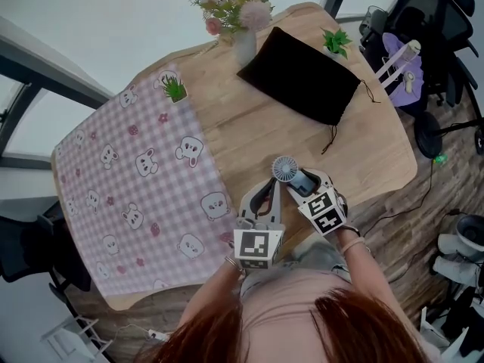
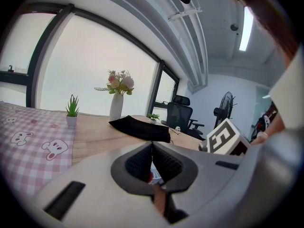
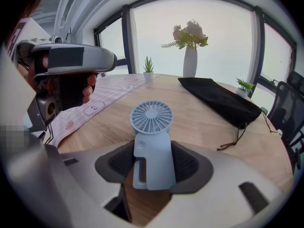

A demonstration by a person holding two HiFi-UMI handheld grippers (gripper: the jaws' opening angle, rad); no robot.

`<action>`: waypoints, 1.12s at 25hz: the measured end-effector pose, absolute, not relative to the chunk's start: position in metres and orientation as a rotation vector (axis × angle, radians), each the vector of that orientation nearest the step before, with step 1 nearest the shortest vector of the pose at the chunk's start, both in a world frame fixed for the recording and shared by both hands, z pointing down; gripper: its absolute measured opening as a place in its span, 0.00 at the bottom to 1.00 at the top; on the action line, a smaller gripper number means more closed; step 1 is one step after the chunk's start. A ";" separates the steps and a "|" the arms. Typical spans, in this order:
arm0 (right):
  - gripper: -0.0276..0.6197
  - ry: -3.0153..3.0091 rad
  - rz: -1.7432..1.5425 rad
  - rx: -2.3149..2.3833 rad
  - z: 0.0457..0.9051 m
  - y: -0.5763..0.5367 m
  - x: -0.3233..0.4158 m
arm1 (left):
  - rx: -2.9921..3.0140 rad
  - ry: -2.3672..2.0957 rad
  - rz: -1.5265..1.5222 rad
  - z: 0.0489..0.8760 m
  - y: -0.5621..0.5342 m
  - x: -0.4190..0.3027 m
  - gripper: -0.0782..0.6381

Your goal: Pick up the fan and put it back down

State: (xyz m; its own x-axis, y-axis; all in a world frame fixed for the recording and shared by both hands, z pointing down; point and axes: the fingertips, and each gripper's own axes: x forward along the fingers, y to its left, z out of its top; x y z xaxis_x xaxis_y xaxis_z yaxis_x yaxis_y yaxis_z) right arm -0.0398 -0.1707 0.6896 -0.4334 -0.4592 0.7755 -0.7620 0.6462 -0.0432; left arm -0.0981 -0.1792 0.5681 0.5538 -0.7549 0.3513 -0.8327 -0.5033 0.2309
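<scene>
Right claw [image 3: 152,161] clenched on the fan [image 3: 151,144], pads against both sides of its pale blue body; the round grille pokes out ahead of the claw, over the wooden surface [image 3: 204,125]. Whether the fan's base touches the wood: not clear from this angle. Left claw [image 2: 152,158] just left of it, jaws pressed together, nothing gripped. Black pouch [image 3: 218,101] ahead-right of the right claw, checked cloth [image 3: 102,103] ahead-left, vase of flowers [image 3: 190,61] farther ahead.
</scene>
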 end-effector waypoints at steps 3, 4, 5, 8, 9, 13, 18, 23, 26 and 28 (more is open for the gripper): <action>0.38 -2.107 0.515 0.944 0.692 -0.168 -0.039 | 2.390 -1.317 0.282 0.570 -0.181 -0.100 0.12; 0.38 -2.115 0.509 0.943 0.691 -0.169 -0.039 | 2.384 -1.324 0.280 0.569 -0.183 -0.100 0.12; 0.38 -2.123 0.501 0.941 0.688 -0.170 -0.039 | 2.380 -1.331 0.276 0.567 -0.184 -0.100 0.12; 0.37 -2.136 0.491 0.930 0.687 -0.168 -0.040 | 2.367 -1.361 0.269 0.562 -0.185 -0.103 0.12; 0.37 -2.138 0.487 0.927 0.688 -0.168 -0.040 | 2.363 -1.370 0.269 0.562 -0.184 -0.104 0.12; 0.37 -2.149 0.457 0.913 0.688 -0.167 -0.037 | 2.351 -1.401 0.271 0.560 -0.183 -0.104 0.12; 0.37 -2.183 0.449 0.900 0.680 -0.164 -0.034 | 2.338 -1.438 0.267 0.555 -0.178 -0.100 0.12; 0.37 -2.230 0.447 0.902 0.667 -0.167 -0.026 | 2.349 -1.460 0.257 0.548 -0.174 -0.093 0.12; 0.37 -2.239 0.446 0.908 0.658 -0.165 -0.019 | 2.352 -1.475 0.250 0.541 -0.169 -0.089 0.12; 0.37 -2.248 0.440 0.911 0.652 -0.164 -0.015 | 2.354 -1.481 0.247 0.538 -0.167 -0.086 0.12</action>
